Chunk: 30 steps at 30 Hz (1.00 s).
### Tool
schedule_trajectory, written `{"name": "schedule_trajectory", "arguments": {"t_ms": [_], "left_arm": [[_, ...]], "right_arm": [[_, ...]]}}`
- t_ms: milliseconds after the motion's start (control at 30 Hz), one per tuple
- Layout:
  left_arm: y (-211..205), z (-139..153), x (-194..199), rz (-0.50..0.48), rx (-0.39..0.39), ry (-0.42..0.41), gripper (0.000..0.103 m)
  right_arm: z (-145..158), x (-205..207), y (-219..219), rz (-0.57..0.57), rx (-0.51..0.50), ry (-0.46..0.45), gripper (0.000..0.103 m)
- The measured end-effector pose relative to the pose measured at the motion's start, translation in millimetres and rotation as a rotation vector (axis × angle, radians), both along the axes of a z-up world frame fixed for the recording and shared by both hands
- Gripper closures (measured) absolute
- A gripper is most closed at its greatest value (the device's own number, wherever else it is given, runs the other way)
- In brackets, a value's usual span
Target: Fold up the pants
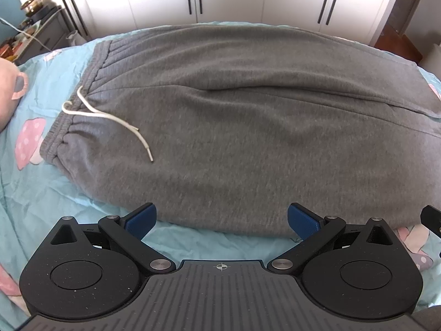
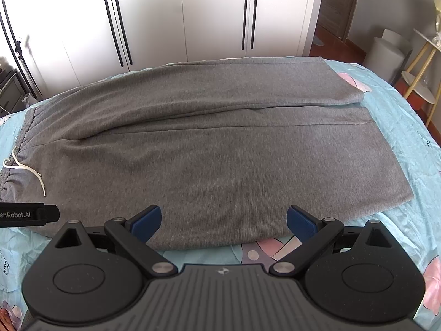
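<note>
Pants: the pants point(image 2: 193, 149) lie flat on the bed point(image 2: 408, 143), long axis running across both views; waistband toward the bed's left edge, cuffs toward its right; the two legs lie side by side, not yet folded.
Cord: the cord point(image 1: 110, 118) lies loose on the cloth at the waistband.
Left gripper: your left gripper point(image 1: 222, 219) stands wide open, holding nothing; the near hem of the pants sits just ahead, between the jaws.
Right gripper: your right gripper point(image 2: 223, 220) is likewise spread and empty, at the same near hem, nearer the cuffs.
Next, likely: both jaws face the long near edge squarely; close on it and carry it to the far edge.
</note>
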<state>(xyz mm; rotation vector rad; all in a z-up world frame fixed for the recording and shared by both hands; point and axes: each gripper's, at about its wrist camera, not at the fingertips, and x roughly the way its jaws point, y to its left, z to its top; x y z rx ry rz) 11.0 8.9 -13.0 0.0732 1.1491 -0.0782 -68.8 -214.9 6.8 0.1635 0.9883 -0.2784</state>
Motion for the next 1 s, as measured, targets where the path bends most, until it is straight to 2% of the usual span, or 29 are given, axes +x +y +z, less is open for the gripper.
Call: {"name": "schedule_trajectory", "arguments": {"t_ms": [667, 800, 900, 1000], "left_arm": [[1, -10, 14, 0.014, -0.005, 0.018, 0.0], [8, -13, 24, 0.034, -0.063, 0.031, 0.0], [19, -20, 41, 0.078, -0.126, 0.098, 0.0], [33, -24, 60, 0.129, -0.165, 0.113, 0.0]], "right_arm": [[-14, 11, -6, 0.006, 0.021, 0.026, 0.005], [-18, 16, -12, 0.003, 0.055, 0.019, 0.005], [-24, 24, -19, 0.003, 0.071, 0.026, 0.005], [-29, 37, -29, 0.007, 0.071, 0.038, 0.005]]}}
